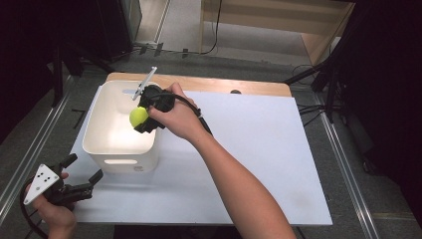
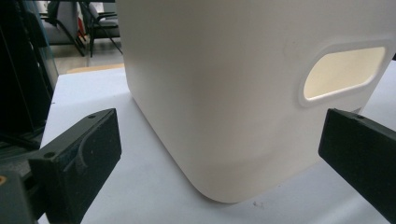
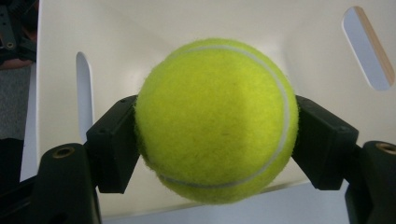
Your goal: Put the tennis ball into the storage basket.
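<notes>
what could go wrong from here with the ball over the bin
1. The right hand-held gripper holds the tennis ball by its round sides over the white bin; a slip would drop it early.
2. The ball hangs near the bin's right wall, so on release it might clip the rim and bounce onto the table.
3. The left hand-held gripper waits open beside the bin without bracing it, so a knock could shift it.

ball (image 3: 217, 119): bright yellow-green felt, with a thin pale curved seam line
bin (image 1: 107, 137): plain creamy white, at left of the frame
right tool (image 1: 144, 115): black
left tool (image 1: 82, 177): black, with a grey plate bearing dark dots, lower left
worktop (image 1: 259, 149): white sheet, light wood strip along the upper edge
floor (image 1: 348, 164): grey
</notes>
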Action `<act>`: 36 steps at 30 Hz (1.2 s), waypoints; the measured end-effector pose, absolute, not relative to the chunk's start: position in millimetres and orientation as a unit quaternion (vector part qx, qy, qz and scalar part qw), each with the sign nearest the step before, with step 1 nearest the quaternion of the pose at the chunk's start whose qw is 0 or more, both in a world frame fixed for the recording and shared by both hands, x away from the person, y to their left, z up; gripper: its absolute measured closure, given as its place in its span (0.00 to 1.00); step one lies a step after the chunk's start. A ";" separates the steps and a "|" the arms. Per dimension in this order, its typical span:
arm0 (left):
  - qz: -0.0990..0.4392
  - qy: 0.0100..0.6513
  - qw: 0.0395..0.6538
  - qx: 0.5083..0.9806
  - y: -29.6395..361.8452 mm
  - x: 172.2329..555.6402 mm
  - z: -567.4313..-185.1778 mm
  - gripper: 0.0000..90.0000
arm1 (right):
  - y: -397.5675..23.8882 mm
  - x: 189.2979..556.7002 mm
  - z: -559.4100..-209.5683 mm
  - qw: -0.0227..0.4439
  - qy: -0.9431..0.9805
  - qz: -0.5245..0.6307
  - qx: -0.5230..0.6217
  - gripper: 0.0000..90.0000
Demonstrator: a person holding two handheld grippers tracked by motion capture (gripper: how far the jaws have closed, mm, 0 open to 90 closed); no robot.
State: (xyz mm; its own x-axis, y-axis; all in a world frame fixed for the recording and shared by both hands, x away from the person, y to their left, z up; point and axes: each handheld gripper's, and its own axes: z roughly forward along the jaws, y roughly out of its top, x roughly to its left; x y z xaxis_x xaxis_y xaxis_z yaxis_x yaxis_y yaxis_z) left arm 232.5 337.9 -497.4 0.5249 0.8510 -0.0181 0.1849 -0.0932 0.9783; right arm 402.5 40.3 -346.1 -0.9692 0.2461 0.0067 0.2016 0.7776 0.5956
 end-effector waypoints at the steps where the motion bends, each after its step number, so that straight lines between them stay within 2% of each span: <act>1: 0.301 0.383 0.554 0.675 337.9 232.5 -497.4 0.00 | 41.2 402.4 -347.4 0.035 0.943 0.309 0.118 0.26; 20: 0.301 0.383 0.554 0.675 337.8 232.8 -497.5 0.00 | 50.8 399.8 -369.4 0.035 0.957 0.267 0.111 0.24; 21: 0.301 0.383 0.554 0.675 337.9 232.8 -497.5 0.00 | 51.5 399.3 -370.4 0.039 0.957 0.265 0.108 0.23; 24: 0.301 0.383 0.554 0.675 337.9 232.9 -497.5 0.00 | 50.9 398.7 -369.9 0.034 0.955 0.274 0.107 0.12; 30: 0.301 0.383 0.554 0.676 337.9 232.7 -497.5 0.00 | 46.1 396.9 -364.3 0.043 0.951 0.285 0.115 0.10; 34: 0.302 0.381 0.552 0.678 338.1 232.9 -497.4 0.00 | 39.0 396.2 -360.9 0.040 0.946 0.297 0.120 0.02; 36: 0.302 0.381 0.552 0.678 338.0 232.8 -497.4 0.00 | 35.0 396.2 -360.6 0.039 0.945 0.304 0.116 0.01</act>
State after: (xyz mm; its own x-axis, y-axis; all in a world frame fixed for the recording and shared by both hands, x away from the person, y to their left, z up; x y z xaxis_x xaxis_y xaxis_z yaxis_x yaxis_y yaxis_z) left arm 232.8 338.0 -497.4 0.5272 0.8497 -0.0116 0.1839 -0.1007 0.9778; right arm 396.2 35.0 -360.6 -0.9699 0.2436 -0.0040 0.1957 0.7885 0.5831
